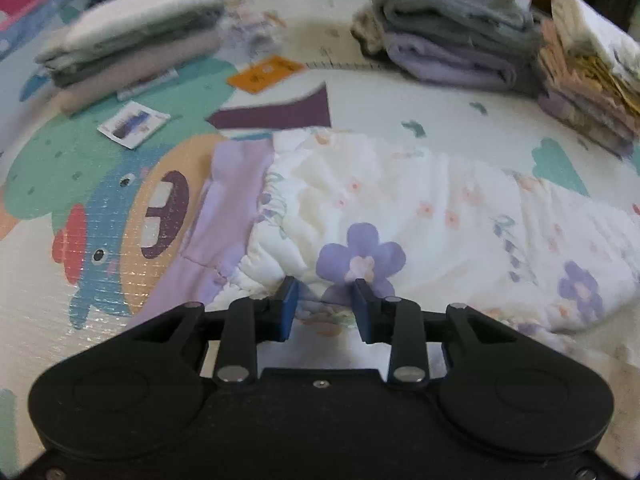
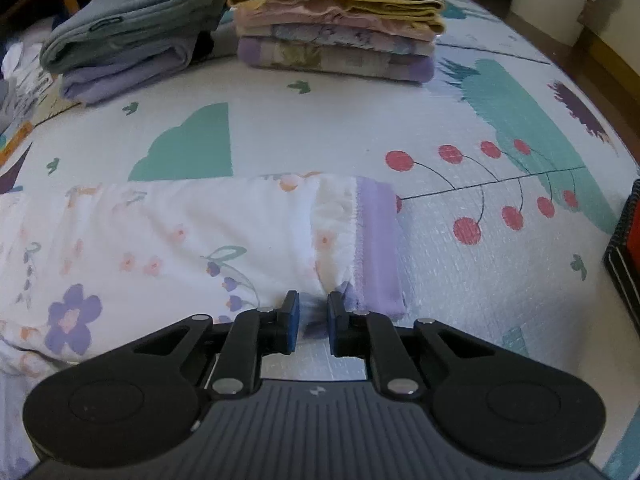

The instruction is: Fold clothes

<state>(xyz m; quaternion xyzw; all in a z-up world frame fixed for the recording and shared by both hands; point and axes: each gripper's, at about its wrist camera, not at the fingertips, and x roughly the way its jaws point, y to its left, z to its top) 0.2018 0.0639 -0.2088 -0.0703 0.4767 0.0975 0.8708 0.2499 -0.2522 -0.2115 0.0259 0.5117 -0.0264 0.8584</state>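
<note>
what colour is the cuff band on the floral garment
Lilac cuff band, on the white floral garment; clearest in the right wrist view.

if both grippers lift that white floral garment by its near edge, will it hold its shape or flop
Probably flop: the white floral garment lies soft and wrinkled, bunching at the right gripper. Likely light, being thin cloth. Its purple cuff may unfold and dangle, since nothing pins it to the play mat.

Far folded stack (image 1: pixel 136 32) — blurred; black-red object (image 2: pixel 628 256) — cut off.
</note>
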